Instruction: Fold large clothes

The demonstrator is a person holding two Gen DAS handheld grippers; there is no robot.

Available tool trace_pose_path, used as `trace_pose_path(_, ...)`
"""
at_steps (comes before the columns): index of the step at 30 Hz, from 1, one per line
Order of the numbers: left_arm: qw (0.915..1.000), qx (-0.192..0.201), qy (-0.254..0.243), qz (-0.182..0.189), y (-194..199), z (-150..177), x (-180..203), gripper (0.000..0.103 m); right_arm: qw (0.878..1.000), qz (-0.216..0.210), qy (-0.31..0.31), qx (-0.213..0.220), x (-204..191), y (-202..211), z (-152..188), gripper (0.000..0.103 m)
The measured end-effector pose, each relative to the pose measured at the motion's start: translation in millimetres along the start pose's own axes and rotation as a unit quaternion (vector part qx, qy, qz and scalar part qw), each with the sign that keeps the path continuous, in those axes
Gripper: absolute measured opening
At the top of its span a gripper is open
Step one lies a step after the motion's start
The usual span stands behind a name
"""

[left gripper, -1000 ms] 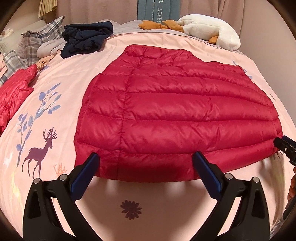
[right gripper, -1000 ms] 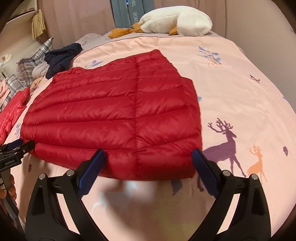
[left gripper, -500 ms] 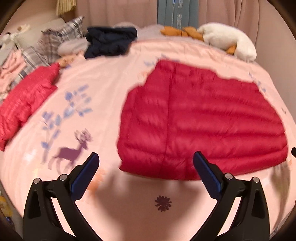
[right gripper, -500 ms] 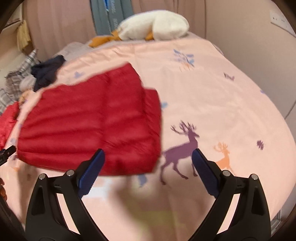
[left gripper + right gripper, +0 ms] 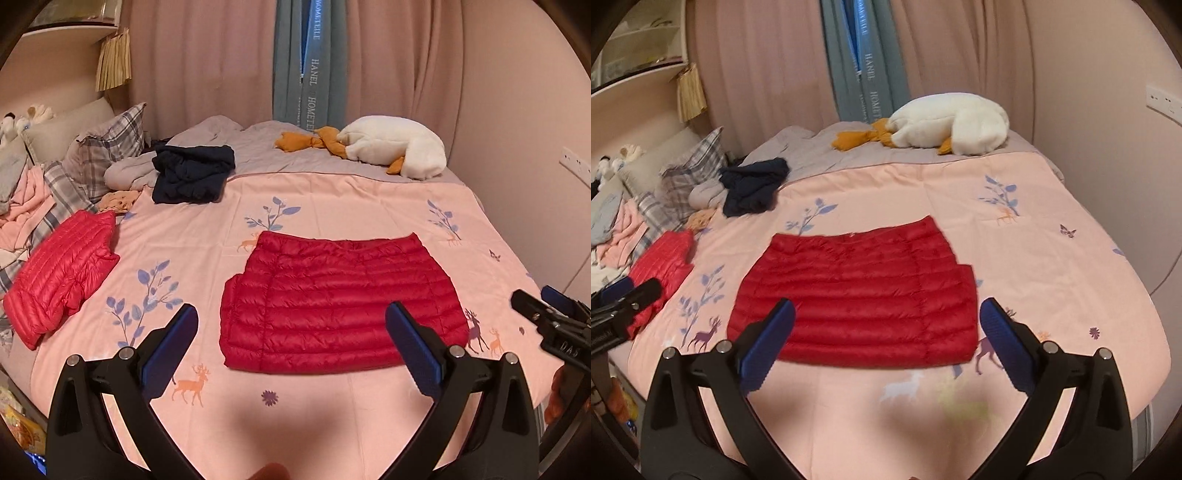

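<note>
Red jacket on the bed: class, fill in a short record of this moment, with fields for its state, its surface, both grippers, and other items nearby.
jacket: red jacket, quilted, folded into a flat block
surface: pink bedspread with deer and leaf print
left gripper: open, empty, above the bedspread
right gripper: open, empty, above the bedspread
contact: neither gripper touches the jacket
other clothes: lighter red jacket at bed's left side; navy garment farther back
far end: white plush goose

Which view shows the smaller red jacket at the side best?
The left wrist view: the whole smaller red jacket lies unobstructed. In the right wrist view it sits at the frame edge, partly hidden by the other tongs.
</note>
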State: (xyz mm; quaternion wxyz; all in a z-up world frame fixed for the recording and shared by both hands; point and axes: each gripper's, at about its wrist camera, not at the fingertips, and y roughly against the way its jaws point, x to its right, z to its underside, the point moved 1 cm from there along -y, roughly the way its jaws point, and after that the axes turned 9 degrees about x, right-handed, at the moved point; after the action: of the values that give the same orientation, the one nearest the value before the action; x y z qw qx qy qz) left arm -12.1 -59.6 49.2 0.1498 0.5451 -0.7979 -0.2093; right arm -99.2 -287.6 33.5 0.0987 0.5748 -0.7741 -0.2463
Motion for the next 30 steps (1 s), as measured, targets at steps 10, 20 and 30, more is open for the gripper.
trace_pose_path(10,0.9988,-0.022,-0.021,-0.04,-9.1,20.5,14.0,0.102,0.999,-0.002,0.033,-0.033,-31.0,-9.8,26.9,0.101)
trace_pose_path(20,0.9987,-0.029,-0.021,-0.037,-11.6,24.1,15.3,0.102,0.998,-0.004,0.044,-0.038,-38.7,-14.6,29.0,0.101)
trace_pose_path(30,0.9986,-0.028,-0.024,-0.037,-11.9,24.1,18.5,0.102,0.998,-0.003,0.046,-0.039,-39.8,-15.7,29.2,0.101)
